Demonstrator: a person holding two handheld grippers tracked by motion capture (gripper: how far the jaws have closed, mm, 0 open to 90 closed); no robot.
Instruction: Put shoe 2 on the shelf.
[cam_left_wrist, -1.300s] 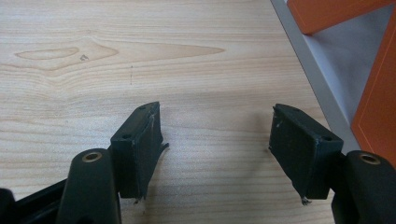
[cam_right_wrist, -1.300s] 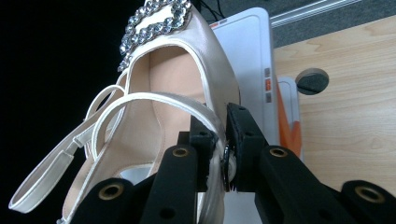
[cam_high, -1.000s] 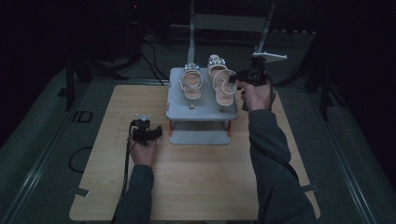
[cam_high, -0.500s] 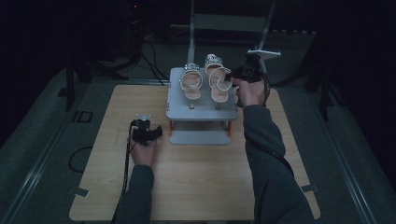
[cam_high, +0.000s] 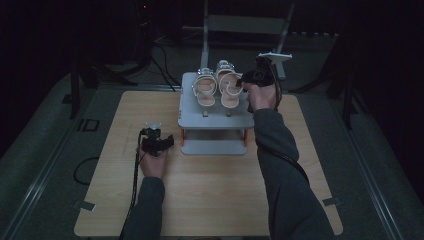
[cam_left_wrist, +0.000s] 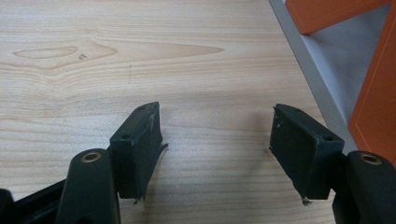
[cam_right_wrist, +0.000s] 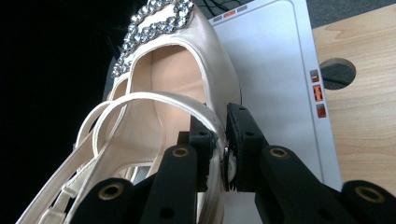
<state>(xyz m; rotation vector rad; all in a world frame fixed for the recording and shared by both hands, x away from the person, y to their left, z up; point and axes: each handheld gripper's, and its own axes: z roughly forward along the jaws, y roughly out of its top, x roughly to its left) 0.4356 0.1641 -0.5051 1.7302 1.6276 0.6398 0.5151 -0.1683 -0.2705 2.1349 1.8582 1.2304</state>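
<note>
Right now your right hand-held gripper (cam_right_wrist: 223, 154) is clamped on the thin ankle strap of the right sandal (cam_right_wrist: 173, 84), the pale satin shoe with the rhinestone buckle at its toe. In the right gripper view the two black jaws are pressed together with the strap pinched between their pads. In the high view that sandal (cam_high: 230, 90) sits on the top deck of the grey shoe rack (cam_high: 215, 122), just beside its twin, the left sandal (cam_high: 205, 90); both point away from you, toward the far edge of the rack. Your right hand (cam_high: 262, 95) is at the rack's right rear corner.

Your left hand-held gripper (cam_high: 155, 142) rests low on the wooden tabletop (cam_high: 210, 200), just left of the rack's lower shelf. In the left gripper view its jaws stand wide apart with bare wood between them, and the rack's grey base and orange legs (cam_left_wrist: 373, 102) lie close on the right.
</note>
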